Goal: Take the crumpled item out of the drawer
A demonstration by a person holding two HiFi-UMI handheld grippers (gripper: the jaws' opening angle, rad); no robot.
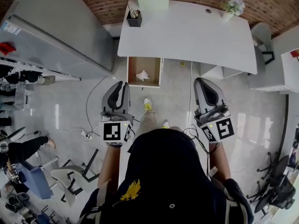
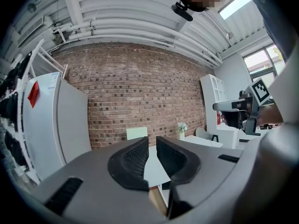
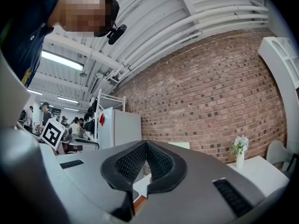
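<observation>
In the head view a wooden drawer [image 1: 131, 71] stands pulled out from under the white desk [image 1: 187, 36], and a crumpled white item [image 1: 142, 75] lies inside it. My left gripper [image 1: 122, 84] is held near the drawer's front edge, a little to its left, shut with nothing in it. My right gripper [image 1: 200, 80] hangs over the floor to the drawer's right, also shut and empty. In the left gripper view the left gripper [image 2: 152, 141] points at the brick wall with its tips nearly touching. In the right gripper view the right gripper [image 3: 146, 143] has its tips together.
A black pen holder [image 1: 134, 17] and a small vase of flowers [image 1: 232, 7] stand on the desk. A grey refrigerator [image 1: 56, 27] is at the left, with chairs [image 1: 70, 174] lower left. A cable and power strip [image 1: 86, 134] lie on the floor. My feet [image 1: 147, 104] are before the drawer.
</observation>
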